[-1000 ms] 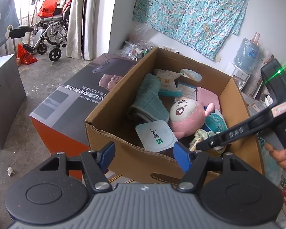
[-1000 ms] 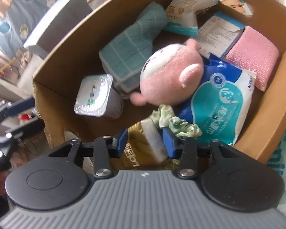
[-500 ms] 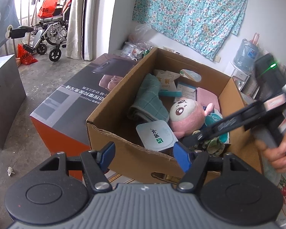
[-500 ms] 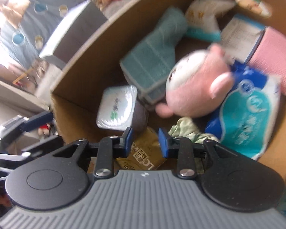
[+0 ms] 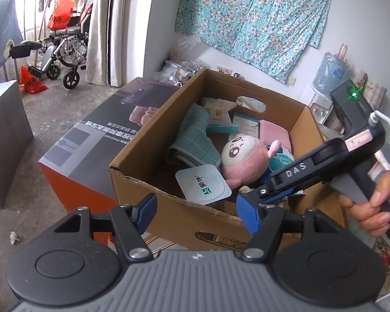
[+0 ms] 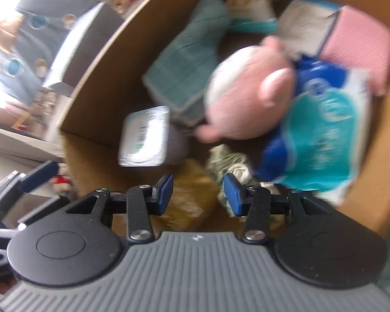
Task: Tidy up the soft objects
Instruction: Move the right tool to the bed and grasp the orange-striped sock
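Blue-padded and standing wide with nothing between its jaws, the left tool (image 5: 195, 209) hangs outside the near wall of the cardboard box (image 5: 153, 140). The right tool (image 6: 198, 195), its jaws just opening and gripping nothing, dips into the box's near corner over a gold packet (image 6: 192, 197) and a crumpled pale-green cloth (image 6: 228, 163). Beyond them lie a sealed white tub (image 6: 144, 136), a pink plush toy (image 5: 243, 160), a blue-and-teal soft pack (image 6: 322, 140), a folded teal towel (image 5: 195, 136) and, farthest, a pink cloth (image 6: 358, 44). The crumpled cloth looks light and limp; a pinch on a raised fold should lift it, though it may drape and snag its neighbours.
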The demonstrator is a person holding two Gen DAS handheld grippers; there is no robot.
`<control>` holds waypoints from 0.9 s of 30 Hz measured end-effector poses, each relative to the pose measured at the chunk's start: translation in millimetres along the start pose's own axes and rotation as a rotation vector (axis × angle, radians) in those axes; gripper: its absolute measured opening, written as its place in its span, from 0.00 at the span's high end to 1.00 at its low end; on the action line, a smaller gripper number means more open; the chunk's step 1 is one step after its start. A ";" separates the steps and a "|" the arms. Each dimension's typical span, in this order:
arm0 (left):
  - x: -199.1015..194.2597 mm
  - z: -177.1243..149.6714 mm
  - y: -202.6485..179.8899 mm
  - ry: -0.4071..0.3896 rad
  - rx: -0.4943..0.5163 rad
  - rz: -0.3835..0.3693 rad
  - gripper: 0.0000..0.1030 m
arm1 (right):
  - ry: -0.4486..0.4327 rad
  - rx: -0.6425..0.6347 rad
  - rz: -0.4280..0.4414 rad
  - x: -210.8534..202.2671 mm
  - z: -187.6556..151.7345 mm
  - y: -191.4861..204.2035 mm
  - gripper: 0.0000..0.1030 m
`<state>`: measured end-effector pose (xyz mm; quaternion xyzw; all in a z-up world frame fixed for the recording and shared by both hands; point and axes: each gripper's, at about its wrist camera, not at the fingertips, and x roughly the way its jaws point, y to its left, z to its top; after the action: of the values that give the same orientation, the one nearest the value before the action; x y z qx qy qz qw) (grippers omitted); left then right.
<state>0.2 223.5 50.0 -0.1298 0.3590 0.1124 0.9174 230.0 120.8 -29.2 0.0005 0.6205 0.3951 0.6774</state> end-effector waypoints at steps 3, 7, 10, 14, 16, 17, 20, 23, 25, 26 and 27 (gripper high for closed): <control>-8.4 -1.1 0.4 -0.007 -0.005 0.006 0.33 | -0.069 -0.017 -0.002 -14.6 -4.7 2.7 0.56; -19.3 -1.0 -6.5 -0.028 0.007 0.005 0.33 | -0.205 -0.035 0.018 -63.7 -20.5 -0.2 0.48; -24.1 1.0 -17.7 -0.046 0.022 -0.022 0.33 | -0.310 -0.020 0.031 -111.2 -41.0 -11.1 0.41; -26.3 4.3 -47.6 -0.077 0.080 -0.084 0.30 | -0.431 0.018 -0.013 -170.8 -78.5 -32.2 0.38; -24.8 5.5 -69.1 -0.088 0.129 -0.123 0.28 | -0.477 0.062 -0.050 -200.3 -99.9 -48.9 0.36; -23.4 6.4 -82.3 -0.091 0.158 -0.145 0.27 | -0.497 0.091 -0.076 -214.9 -111.1 -58.8 0.35; -18.3 7.3 -125.3 -0.103 0.249 -0.217 0.24 | -0.546 0.174 -0.143 -253.5 -143.0 -93.2 0.34; -10.6 4.7 -173.6 -0.112 0.363 -0.294 0.19 | -0.593 0.273 -0.205 -284.8 -173.6 -132.4 0.29; -2.9 1.6 -208.1 -0.118 0.454 -0.327 0.18 | -0.608 0.368 -0.226 -295.6 -190.9 -165.5 0.29; 1.8 -1.7 -226.1 -0.120 0.502 -0.335 0.18 | -0.613 0.423 -0.225 -301.0 -198.9 -182.3 0.29; 6.1 -5.1 -244.5 -0.121 0.549 -0.338 0.18 | -0.616 0.472 -0.219 -303.2 -209.7 -198.1 0.29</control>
<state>74.6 -7.5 80.7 0.0716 0.2942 -0.1349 0.9435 184.4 -280.7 80.1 0.2085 0.4584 0.1485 0.8511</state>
